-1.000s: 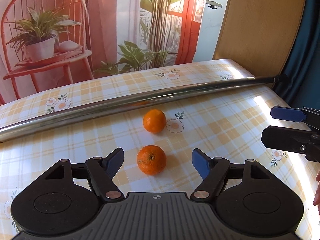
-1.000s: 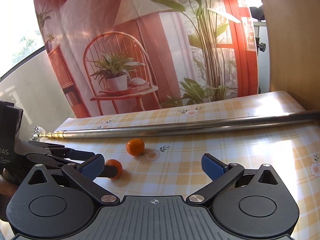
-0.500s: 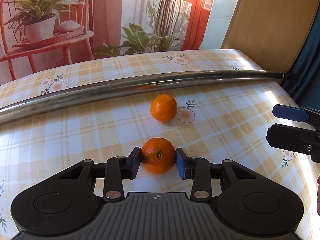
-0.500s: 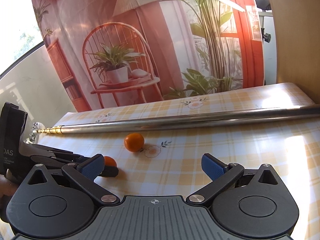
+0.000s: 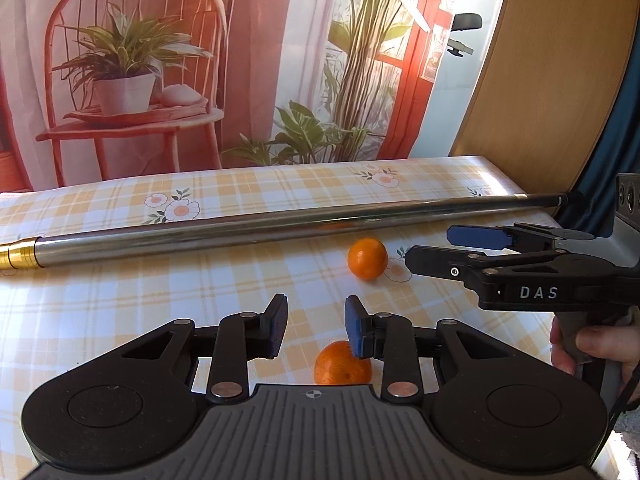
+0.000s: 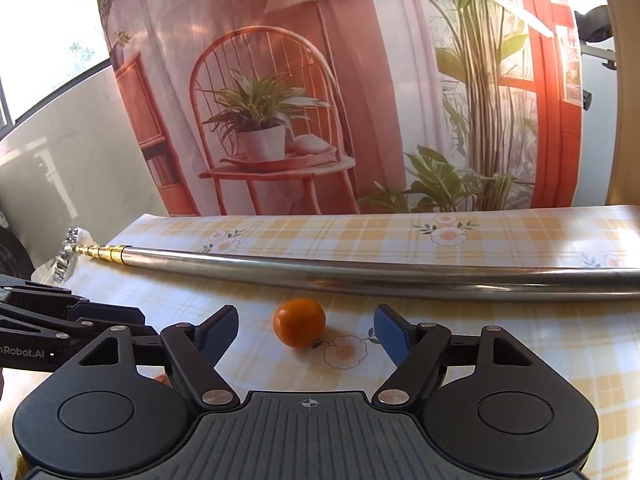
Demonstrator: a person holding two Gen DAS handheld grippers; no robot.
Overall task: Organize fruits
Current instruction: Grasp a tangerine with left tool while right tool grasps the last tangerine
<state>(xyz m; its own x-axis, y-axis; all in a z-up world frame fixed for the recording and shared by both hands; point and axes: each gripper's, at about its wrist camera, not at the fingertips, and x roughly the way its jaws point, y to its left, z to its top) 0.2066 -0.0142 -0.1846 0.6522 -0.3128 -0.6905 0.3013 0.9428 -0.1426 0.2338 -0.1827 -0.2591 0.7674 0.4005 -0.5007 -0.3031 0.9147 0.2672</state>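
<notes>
Orange, round mandarin [image 5: 340, 366] lies on the plaid-clothed bench [image 5: 120, 292] beneath the empty, parted left claw [image 5: 316, 330]. A second round orange mandarin [image 6: 299, 322] sits between the spread fingers of the right claw [image 6: 306, 336].

A printed backdrop [image 6: 320, 80] of a red chair and plants – bright window [image 6: 48, 32] left, wooden panel [image 5: 540, 72] right.

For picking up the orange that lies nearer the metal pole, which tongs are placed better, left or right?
Right. The right tongs are open and the far orange sits centred between their tips. The left tongs are open above the near orange.
</notes>
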